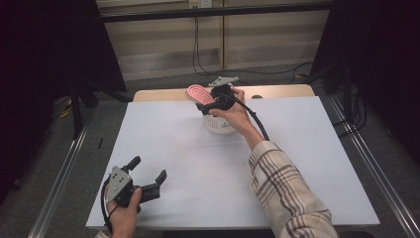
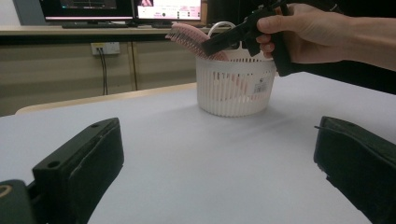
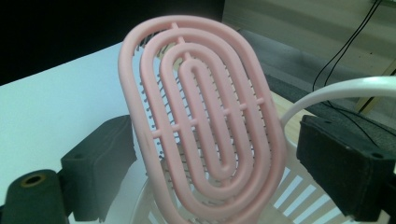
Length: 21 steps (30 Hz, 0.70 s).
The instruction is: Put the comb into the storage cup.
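You face a white table (image 1: 198, 163) on a grey floor (image 1: 59, 163). Beyond it a pale panelled wall (image 1: 163, 44) carries black cables (image 1: 198, 49) and a socket (image 2: 105, 48). Two lit monitors (image 2: 121, 7) sit on a shelf. Sides are dark.

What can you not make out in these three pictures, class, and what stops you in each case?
- Brush handle: hidden inside the basket in the right gripper view, and blurred behind its slats in the left gripper view.
- Basket in the high view: mostly behind the hand.
- Right gripper grip: its jaws flank the brush, but pad contact is unclear.
- Basket label: too small to read.
- Screens: cut off by the top edge.
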Available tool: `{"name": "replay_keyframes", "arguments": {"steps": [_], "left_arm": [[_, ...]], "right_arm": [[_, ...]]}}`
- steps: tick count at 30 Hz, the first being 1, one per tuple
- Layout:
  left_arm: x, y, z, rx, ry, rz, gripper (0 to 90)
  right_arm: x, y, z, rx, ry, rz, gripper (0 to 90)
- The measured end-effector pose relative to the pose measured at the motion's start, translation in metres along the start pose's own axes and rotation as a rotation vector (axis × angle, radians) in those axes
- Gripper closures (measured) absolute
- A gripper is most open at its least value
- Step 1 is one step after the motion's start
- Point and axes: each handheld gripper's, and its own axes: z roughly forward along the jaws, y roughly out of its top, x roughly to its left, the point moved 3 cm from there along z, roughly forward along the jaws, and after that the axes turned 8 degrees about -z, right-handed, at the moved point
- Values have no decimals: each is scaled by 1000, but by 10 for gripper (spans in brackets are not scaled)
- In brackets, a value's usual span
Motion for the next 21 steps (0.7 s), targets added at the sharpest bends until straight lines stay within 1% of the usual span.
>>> {"name": "replay_keyframes", "arguments": {"steps": [5,7,9,16,21], "left_arm": [[0,0,0,-1,3,2,17],[0,0,0,-3,2,-4,17],[0,0,-1,1,2,4,17],[1,0,-1,2,3,4,17],[1,1,-1,2,4,7,17]], "right_arm": [[0,2,-4,-13,-5,13,77],[0,3,-6,-19,-11,18,64],[0,2,-7,-26,-15,25,54],[0,2,-13,-50,-24,49,34],[1,4,-18,-72,-32,54,30]]}}
